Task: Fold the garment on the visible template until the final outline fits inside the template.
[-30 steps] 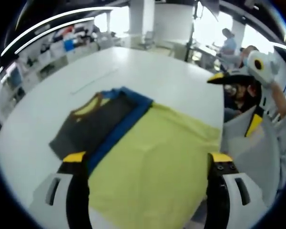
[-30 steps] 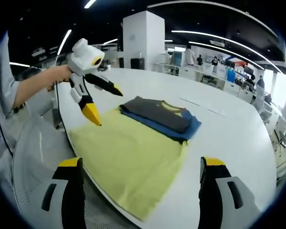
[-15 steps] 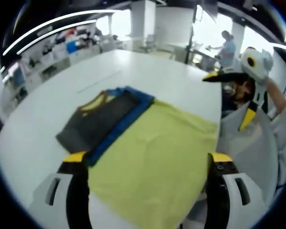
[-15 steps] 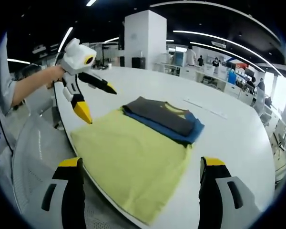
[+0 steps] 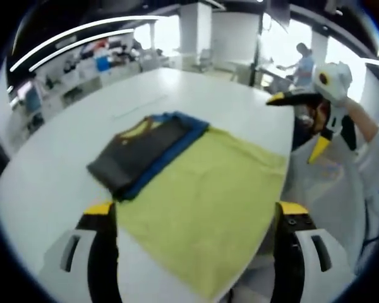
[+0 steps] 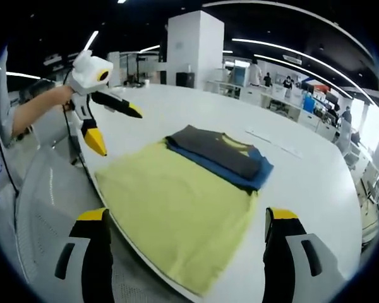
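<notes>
Both hand-held grippers, left [image 6: 107,126] and right [image 5: 303,129], hang wide open, empty (equally distant), above the yellow garment's [image 6: 177,208] near edge.

Looking like big open-plan lab or office hall. Long white bench [image 6: 316,183] running deep into room. Dark ceiling carrying long strip lights [image 6: 284,47]. White square pillar [image 6: 188,47] standing behind bench. More white desks [image 6: 278,101] lining far side, several people [image 6: 285,82] standing among them. In left gripper view, shelves and desks crowded with coloured boxes [image 5: 101,60] sitting along wall; bright windows [image 5: 284,41] glowing at back, person [image 5: 302,57] standing there.
</notes>
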`<state>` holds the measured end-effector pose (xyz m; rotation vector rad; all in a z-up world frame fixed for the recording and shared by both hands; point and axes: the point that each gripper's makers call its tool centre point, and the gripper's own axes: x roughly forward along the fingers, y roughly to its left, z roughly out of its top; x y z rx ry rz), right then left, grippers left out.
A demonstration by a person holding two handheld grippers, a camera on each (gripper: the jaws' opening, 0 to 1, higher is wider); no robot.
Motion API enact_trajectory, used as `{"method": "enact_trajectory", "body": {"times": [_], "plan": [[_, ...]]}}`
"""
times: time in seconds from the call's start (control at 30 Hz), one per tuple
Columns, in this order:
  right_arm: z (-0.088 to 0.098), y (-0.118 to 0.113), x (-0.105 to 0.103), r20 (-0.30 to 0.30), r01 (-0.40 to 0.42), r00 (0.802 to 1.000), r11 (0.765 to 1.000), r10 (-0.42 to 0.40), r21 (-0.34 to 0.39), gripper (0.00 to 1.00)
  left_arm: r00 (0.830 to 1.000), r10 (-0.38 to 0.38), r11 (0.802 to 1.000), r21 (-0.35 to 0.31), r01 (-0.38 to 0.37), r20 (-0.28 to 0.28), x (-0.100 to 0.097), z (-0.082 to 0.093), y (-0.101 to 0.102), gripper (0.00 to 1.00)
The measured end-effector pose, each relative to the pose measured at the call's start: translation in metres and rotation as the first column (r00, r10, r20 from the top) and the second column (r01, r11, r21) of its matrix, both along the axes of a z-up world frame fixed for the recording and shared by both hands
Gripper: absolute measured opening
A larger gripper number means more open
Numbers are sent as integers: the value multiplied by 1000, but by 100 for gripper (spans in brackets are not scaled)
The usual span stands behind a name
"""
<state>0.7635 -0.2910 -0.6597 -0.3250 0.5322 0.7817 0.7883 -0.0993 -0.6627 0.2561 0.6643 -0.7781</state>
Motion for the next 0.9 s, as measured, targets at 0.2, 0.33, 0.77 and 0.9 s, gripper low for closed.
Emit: {"method": "enact_trajectory", "body": {"times": [0.2, 0.33, 0.77, 0.9], "plan": [[-1, -1, -4, 1, 9, 1000, 1000, -9, -9, 100, 1000, 23, 1000, -11, -23, -12, -9, -5, 7, 99], [-6, -6, -10, -10, 22, 1000, 999, -22, -23, 100, 999, 52, 998, -29, -52, 16, -12, 0, 13, 99], [-25, -32, -21, -80, 110, 990, 993, -113, -39, 100, 984, 170, 983, -55, -173, -54, -46, -26, 48, 91], [-30, -35, -19, -82, 128, 988, 991, -131, -36, 98, 978, 196, 978, -61, -200, -69, -52, -32, 53, 86]]}}
